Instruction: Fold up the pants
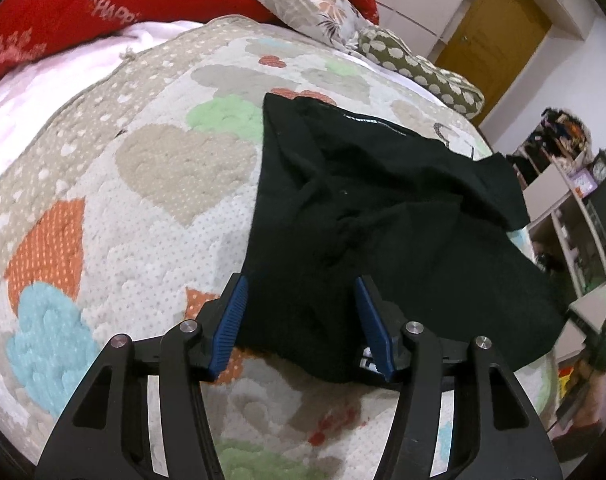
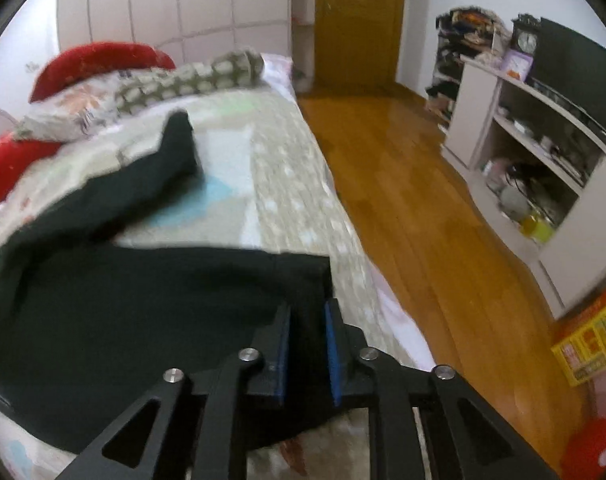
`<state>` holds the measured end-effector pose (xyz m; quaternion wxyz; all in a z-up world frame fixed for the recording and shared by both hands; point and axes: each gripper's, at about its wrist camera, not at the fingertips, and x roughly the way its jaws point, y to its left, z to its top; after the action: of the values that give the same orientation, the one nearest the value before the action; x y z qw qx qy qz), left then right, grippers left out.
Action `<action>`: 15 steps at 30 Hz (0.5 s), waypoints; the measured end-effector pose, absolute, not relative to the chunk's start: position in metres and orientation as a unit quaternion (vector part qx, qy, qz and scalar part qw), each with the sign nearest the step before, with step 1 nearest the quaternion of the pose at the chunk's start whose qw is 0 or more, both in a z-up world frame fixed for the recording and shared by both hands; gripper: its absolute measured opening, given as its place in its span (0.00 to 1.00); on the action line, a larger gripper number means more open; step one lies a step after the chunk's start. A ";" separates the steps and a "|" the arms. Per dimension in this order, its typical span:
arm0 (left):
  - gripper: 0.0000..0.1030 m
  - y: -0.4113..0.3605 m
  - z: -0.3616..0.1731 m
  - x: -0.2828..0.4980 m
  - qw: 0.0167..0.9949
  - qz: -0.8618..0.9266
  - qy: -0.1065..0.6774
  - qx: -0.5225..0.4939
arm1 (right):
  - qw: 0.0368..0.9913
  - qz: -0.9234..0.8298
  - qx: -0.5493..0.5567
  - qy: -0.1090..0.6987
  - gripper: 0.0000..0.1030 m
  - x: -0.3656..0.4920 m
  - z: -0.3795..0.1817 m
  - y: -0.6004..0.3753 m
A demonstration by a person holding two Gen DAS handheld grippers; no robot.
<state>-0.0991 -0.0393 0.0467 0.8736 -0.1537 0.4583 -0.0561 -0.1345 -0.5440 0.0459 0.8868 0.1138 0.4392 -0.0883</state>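
Black pants (image 1: 363, 216) lie rumpled on a quilted bed cover (image 1: 143, 184), the waistband with a white label toward the pillows. My left gripper (image 1: 301, 284) is open, its blue pads either side of the near edge of the pants, just above the cloth. In the right wrist view, my right gripper (image 2: 307, 308) is nearly closed on the near right corner of the pants (image 2: 163, 300), with black cloth between the blue pads. One leg (image 2: 175, 152) stretches away toward the pillows.
Red pillows (image 1: 103, 12), a floral pillow (image 1: 303, 0) and a dotted olive pillow (image 1: 423, 68) lie at the head of the bed. The bed edge (image 2: 343, 216) drops to a wooden floor (image 2: 423, 208). A white shelf unit (image 2: 543, 152) and a yellow box (image 2: 591, 340) stand to the right.
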 end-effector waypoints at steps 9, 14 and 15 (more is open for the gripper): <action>0.76 -0.031 0.035 -0.105 0.863 -0.040 0.457 -0.209 | 0.906 -0.064 0.144 0.393 0.47 -0.165 0.063 -0.537; 0.77 -0.042 0.028 -0.096 0.862 -0.045 0.462 -0.202 | 0.890 -0.035 0.144 0.430 0.47 -0.152 0.043 -0.521; 0.73 -0.041 0.028 -0.096 0.864 -0.052 0.456 -0.208 | 0.889 -0.035 0.144 0.433 0.47 -0.152 0.039 -0.520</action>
<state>-0.0957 -0.0414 0.0284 0.8638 -0.2078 0.4561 -0.0519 -0.1521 -0.5195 0.0392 0.8889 0.1445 0.4333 -0.0347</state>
